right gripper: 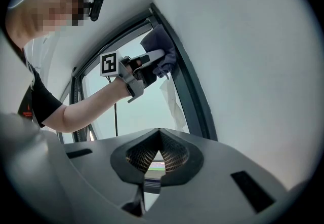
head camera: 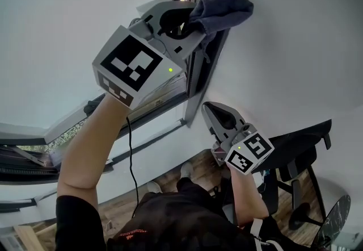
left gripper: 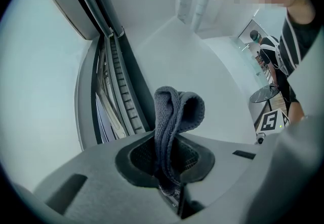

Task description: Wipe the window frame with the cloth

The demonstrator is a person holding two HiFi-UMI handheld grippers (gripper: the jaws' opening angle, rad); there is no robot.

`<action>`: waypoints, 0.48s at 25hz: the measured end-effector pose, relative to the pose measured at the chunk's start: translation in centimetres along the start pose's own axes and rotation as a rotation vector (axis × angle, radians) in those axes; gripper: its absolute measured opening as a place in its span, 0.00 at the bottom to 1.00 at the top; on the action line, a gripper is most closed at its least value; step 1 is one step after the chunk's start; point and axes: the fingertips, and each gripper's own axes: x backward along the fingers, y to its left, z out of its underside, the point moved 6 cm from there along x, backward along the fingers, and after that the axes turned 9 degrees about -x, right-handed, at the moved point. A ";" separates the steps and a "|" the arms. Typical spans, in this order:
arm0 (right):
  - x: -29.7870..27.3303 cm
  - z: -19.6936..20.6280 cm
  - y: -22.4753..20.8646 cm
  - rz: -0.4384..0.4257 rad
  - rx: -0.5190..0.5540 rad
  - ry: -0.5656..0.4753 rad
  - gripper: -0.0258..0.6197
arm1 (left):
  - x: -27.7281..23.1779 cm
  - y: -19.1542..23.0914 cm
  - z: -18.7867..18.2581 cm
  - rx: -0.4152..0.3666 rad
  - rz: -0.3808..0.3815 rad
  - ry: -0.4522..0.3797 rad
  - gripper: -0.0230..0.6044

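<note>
The dark grey-blue cloth [head camera: 222,10] is clamped in the left tool [head camera: 182,24]. The jaws are closed on a folded bunch of it, and the free end bulges out past the tips. That bunched end lies against the dark window frame [head camera: 199,68] just ahead of the tool, where the frame's upright member meets the white wall [head camera: 295,45]. In the left gripper view the cloth rises as a looped fold straight out from between the jaws. The frame's ribbed tracks run away on the tool's left, and the pale wall is on its right. The arm carrying this tool is stretched upward, and a black cable [head camera: 131,153] hangs beside the forearm, behind the tool.

The right tool [head camera: 218,117] sits lower, below and to the right of the left tool and well apart from the cloth. Its jaws are together with nothing between them. Its tips point up along the frame and lie near the frame's lower end; whether they touch it cannot be told. Behind this tool, toward the person, are a black office chair [head camera: 300,156] and a wooden floor [head camera: 170,183].
</note>
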 end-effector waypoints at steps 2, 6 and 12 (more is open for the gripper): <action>0.0 0.4 0.0 0.002 -0.007 0.006 0.04 | 0.0 -0.4 0.7 0.014 0.005 0.009 0.13; 0.2 1.5 0.2 0.006 -0.024 0.023 0.04 | 0.2 -1.4 2.3 0.047 0.016 0.030 0.13; 0.4 2.1 0.0 0.006 -0.032 0.025 0.04 | 0.3 -2.3 3.7 0.066 0.020 0.047 0.13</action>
